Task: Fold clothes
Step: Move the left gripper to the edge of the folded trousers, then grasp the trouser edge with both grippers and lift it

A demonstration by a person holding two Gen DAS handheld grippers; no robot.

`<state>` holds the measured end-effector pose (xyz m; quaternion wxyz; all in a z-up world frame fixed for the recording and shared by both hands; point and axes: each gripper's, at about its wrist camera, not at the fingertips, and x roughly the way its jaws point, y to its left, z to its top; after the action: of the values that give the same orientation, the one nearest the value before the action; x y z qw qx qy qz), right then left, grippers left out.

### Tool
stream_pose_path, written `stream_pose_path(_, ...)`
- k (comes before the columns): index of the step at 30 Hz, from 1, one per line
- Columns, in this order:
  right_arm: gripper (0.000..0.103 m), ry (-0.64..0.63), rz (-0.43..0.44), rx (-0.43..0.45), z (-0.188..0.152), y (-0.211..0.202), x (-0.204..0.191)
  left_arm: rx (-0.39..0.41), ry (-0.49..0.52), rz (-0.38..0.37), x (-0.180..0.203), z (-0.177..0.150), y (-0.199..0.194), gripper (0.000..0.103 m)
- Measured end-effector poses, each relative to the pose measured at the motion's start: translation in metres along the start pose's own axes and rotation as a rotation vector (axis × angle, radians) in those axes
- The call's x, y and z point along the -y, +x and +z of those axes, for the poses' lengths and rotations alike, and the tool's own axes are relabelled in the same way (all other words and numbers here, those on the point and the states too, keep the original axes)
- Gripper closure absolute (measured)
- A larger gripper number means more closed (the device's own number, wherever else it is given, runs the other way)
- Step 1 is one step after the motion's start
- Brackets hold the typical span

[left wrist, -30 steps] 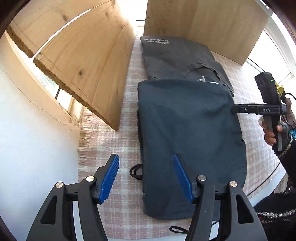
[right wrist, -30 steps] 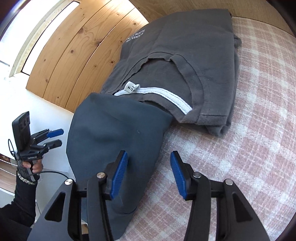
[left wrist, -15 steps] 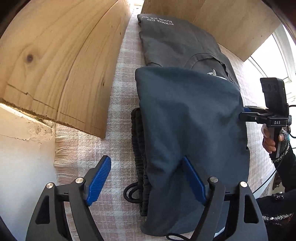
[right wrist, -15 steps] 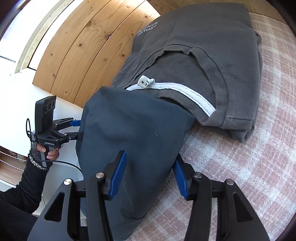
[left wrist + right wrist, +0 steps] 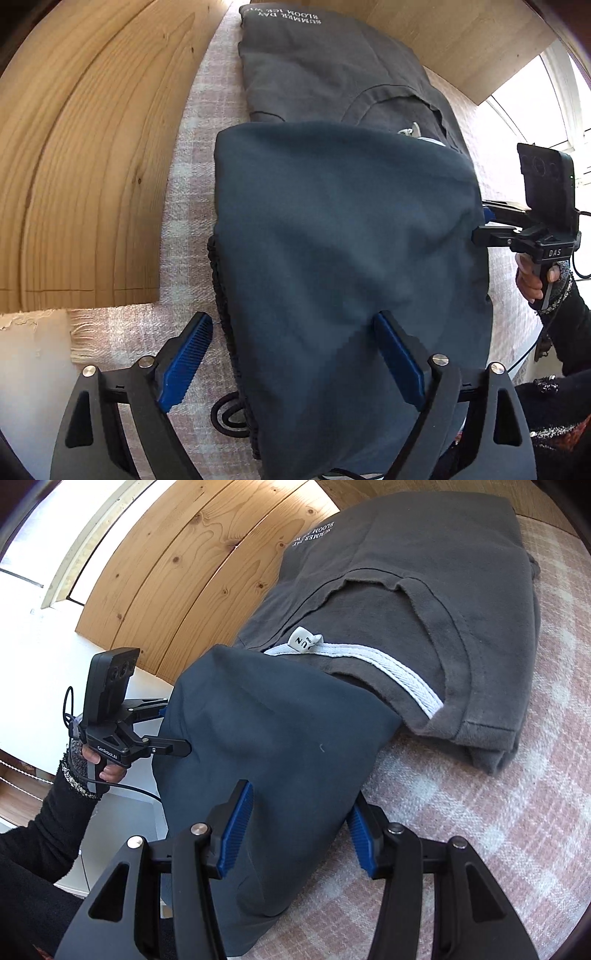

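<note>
A dark blue folded garment [image 5: 351, 258] lies on the pink checked tablecloth [image 5: 192, 177], overlapping a folded grey T-shirt [image 5: 325, 70] with white lettering behind it. My left gripper [image 5: 291, 332] is open and straddles the blue garment's near left edge, its right finger on the cloth. In the right wrist view my right gripper [image 5: 299, 805] is open too, with the blue garment [image 5: 277, 731] and its right-hand edge between the fingers. The grey T-shirt [image 5: 443, 572] shows a white neck tape. Each gripper appears in the other's view, the right [image 5: 482, 223] and the left [image 5: 175, 725], at opposite sides of the garment.
Wooden boards stand close on the left [image 5: 92, 166] and behind the T-shirt [image 5: 461, 44]. Under the blue garment's left edge sits a black knitted piece [image 5: 218, 280] with a cord loop [image 5: 225, 419]. A person's hands and dark sleeves hold both grippers. The tablecloth's fringed end [image 5: 85, 339] is near.
Both grippers have moved forward and in toward the blue garment, whose edges now sit between their fingers. The clothes themselves have not shifted.
</note>
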<state>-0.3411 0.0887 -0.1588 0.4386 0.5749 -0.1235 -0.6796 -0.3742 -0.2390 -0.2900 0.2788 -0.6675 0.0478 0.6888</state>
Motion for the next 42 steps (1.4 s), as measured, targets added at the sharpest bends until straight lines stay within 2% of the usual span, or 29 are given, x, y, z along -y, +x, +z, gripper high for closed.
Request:
stream_pose_path(2,0.054,-0.011,0.009,0.006,-0.001,-0.001,0.0,0.004,0.002,-0.017,-0.002,0.0,0.006,0.004)
stream_pose_path(3,0.054,-0.016,0.014,0.01,-0.001,-0.001,0.0,0.013,0.025,0.001,0.001,0.0,0.007,0.003)
stream_pose_path(6,0.054,-0.036,0.02,0.024,-0.003,0.003,-0.003,0.021,0.078,0.045,0.011,0.0,0.01,0.004)
stream_pose_path(7,0.055,-0.046,0.015,0.025,-0.003,0.004,-0.005,0.023,0.084,0.044,0.013,0.0,0.009,0.007)
stream_pose_path(10,0.082,-0.043,0.017,-0.007,-0.003,0.013,-0.008,0.039,0.074,0.036,0.012,-0.002,0.004,0.022)
stream_pose_path(15,0.091,-0.046,0.029,0.005,-0.005,0.016,-0.017,0.107,0.061,0.03,0.012,-0.012,-0.018,0.053)
stream_pose_path(16,0.091,-0.061,0.028,0.012,-0.005,0.015,-0.022,0.125,0.054,0.027,0.011,-0.015,-0.025,0.067)
stream_pose_path(17,0.092,-0.075,0.026,0.019,-0.005,0.013,-0.027,0.139,0.036,0.006,0.009,-0.017,-0.031,0.077)
stream_pose_path(19,0.092,-0.094,0.016,0.029,-0.004,0.012,-0.037,0.163,0.0,-0.034,0.001,-0.022,-0.041,0.087)
stream_pose_path(21,0.092,-0.08,-0.003,0.002,-0.002,0.016,-0.037,0.164,-0.046,-0.059,-0.009,-0.026,-0.041,0.085)
stream_pose_path(23,0.092,-0.086,-0.026,-0.007,-0.001,0.018,-0.038,0.158,-0.083,-0.069,-0.011,-0.026,-0.039,0.075)
stream_pose_path(24,0.09,-0.096,-0.028,-0.005,-0.003,0.017,-0.04,0.15,-0.087,-0.038,-0.008,-0.023,-0.036,0.071)
stream_pose_path(26,0.089,-0.104,-0.037,-0.005,-0.004,0.014,-0.042,0.128,-0.048,0.07,-0.003,-0.024,-0.038,0.048)
stream_pose_path(27,0.089,-0.105,-0.043,-0.009,-0.005,0.013,-0.042,0.12,-0.024,0.123,0.0,-0.026,-0.039,0.043)
stream_pose_path(30,0.088,-0.093,-0.056,-0.019,-0.005,0.011,-0.037,0.084,0.009,0.142,0.0,-0.026,-0.036,0.039)
stream_pose_path(32,0.086,-0.083,-0.061,-0.025,-0.004,0.012,-0.033,0.066,-0.012,0.157,-0.006,-0.025,-0.035,0.025)
stream_pose_path(35,0.085,-0.09,-0.076,-0.034,-0.007,0.011,-0.032,0.038,-0.039,0.11,-0.016,-0.027,-0.029,0.017)
stream_pose_path(40,0.082,-0.076,-0.088,-0.047,-0.004,0.017,-0.028,0.01,-0.128,-0.031,-0.028,-0.033,-0.013,0.015)
stream_pose_path(42,0.08,-0.068,-0.089,-0.057,-0.004,0.019,-0.025,0.032,-0.088,-0.014,-0.019,-0.035,-0.013,0.015)
